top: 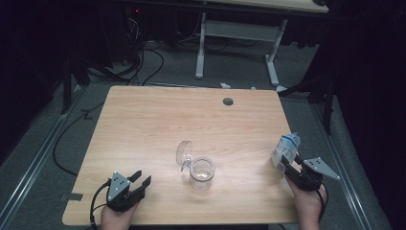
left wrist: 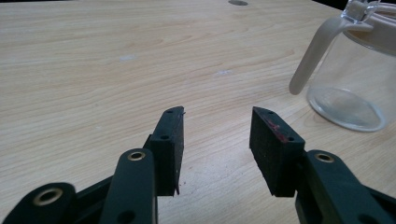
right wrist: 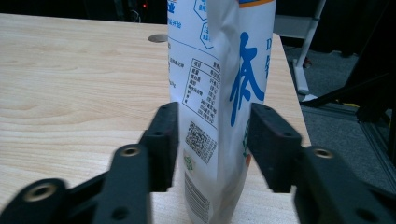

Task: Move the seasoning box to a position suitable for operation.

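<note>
A white pouch with blue print (top: 286,149) (right wrist: 219,70) stands upright near the table's right edge. My right gripper (top: 287,165) (right wrist: 214,135) has one jaw on each side of it; the pads sit close against its sides without squeezing it. A clear glass jar (top: 201,173) (left wrist: 355,79) stands at the front middle, its hinged lid (top: 184,153) swung open to the left. My left gripper (top: 142,177) (left wrist: 217,126) rests low at the front left, open and empty, with the jar off to its right.
The wooden table (top: 191,115) has a round cable hole (top: 228,101) near its far edge. The pouch stands close to the right edge. Beyond the table stand a white desk frame (top: 239,38) and cables on the grey floor (top: 143,67).
</note>
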`<action>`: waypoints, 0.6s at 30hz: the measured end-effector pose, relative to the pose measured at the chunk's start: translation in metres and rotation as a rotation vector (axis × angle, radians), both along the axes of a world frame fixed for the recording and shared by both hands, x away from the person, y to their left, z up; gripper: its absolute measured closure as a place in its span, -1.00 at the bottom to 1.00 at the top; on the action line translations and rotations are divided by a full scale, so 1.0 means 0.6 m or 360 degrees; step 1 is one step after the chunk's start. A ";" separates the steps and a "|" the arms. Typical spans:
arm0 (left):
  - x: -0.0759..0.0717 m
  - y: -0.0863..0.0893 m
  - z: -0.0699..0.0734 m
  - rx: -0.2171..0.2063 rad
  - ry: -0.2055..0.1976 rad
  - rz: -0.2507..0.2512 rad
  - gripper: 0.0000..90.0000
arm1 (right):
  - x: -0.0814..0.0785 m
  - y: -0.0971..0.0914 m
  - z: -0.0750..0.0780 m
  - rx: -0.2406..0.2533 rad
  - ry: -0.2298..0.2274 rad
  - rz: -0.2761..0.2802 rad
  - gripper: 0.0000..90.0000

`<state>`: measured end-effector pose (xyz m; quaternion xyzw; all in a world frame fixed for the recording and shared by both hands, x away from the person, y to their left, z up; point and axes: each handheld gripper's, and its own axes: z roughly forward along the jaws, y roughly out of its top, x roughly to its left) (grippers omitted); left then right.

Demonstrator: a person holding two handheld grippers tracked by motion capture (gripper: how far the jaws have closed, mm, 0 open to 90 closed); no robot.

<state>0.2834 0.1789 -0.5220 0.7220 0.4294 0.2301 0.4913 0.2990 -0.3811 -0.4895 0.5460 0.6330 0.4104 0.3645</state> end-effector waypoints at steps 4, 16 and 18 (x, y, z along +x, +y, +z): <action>-0.001 0.006 0.000 -0.0004 0.0002 0.0014 0.23 | 0.001 0.001 0.001 -0.0016 -0.0014 -0.0034 0.49; -0.002 0.010 -0.002 0.0004 0.0003 0.0032 0.22 | -0.004 -0.005 0.001 -0.0013 -0.0051 0.0027 0.93; -0.002 0.008 -0.003 -0.0001 0.0009 0.0024 0.22 | -0.004 -0.007 0.000 -0.0009 -0.0052 0.0039 0.95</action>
